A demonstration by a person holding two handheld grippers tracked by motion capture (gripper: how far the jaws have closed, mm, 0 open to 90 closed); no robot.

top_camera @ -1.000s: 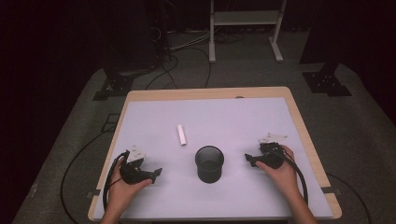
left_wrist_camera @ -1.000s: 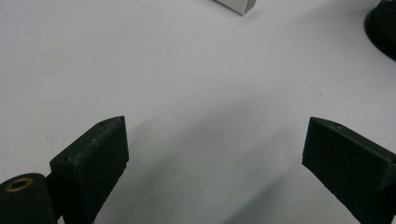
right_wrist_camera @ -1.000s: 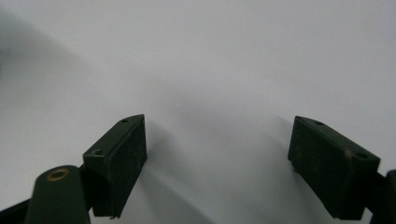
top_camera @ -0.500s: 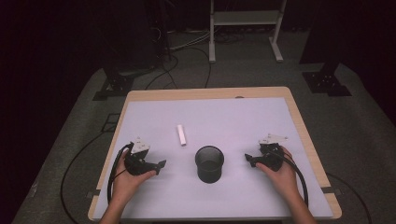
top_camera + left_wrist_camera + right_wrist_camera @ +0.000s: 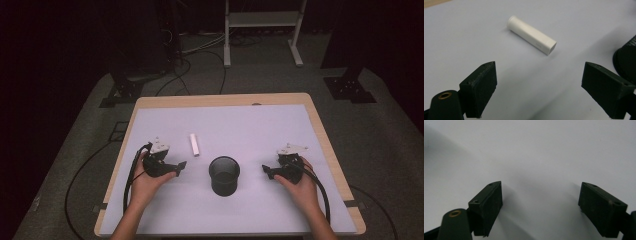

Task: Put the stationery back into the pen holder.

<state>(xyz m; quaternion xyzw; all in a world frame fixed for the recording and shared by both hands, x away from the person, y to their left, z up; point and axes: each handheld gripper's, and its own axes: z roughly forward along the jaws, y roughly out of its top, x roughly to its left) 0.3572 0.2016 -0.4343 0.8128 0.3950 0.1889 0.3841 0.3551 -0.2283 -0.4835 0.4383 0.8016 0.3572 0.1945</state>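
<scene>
Lying flat on the desk [image 5: 260, 120], the tube [image 5: 194, 144] runs near to far, ahead of the left gripper [image 5: 180, 165], whose empty jaws, just narrowing slightly, stand wide.

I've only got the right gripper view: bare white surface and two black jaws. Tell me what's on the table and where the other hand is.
Observer: A white tube lies flat on the table, left of a black mesh cup that stands upright in the middle.
Operator: Report the left gripper.
Observer: The left gripper sits just short of the tube, aimed toward it; its jaws are apart with nothing between them, though they have just been closing a little.
Operator: Place my right gripper against the cup.
Observer: The right gripper is to the cup's right, pointing at it, apart from it, jaws open and empty.
</scene>
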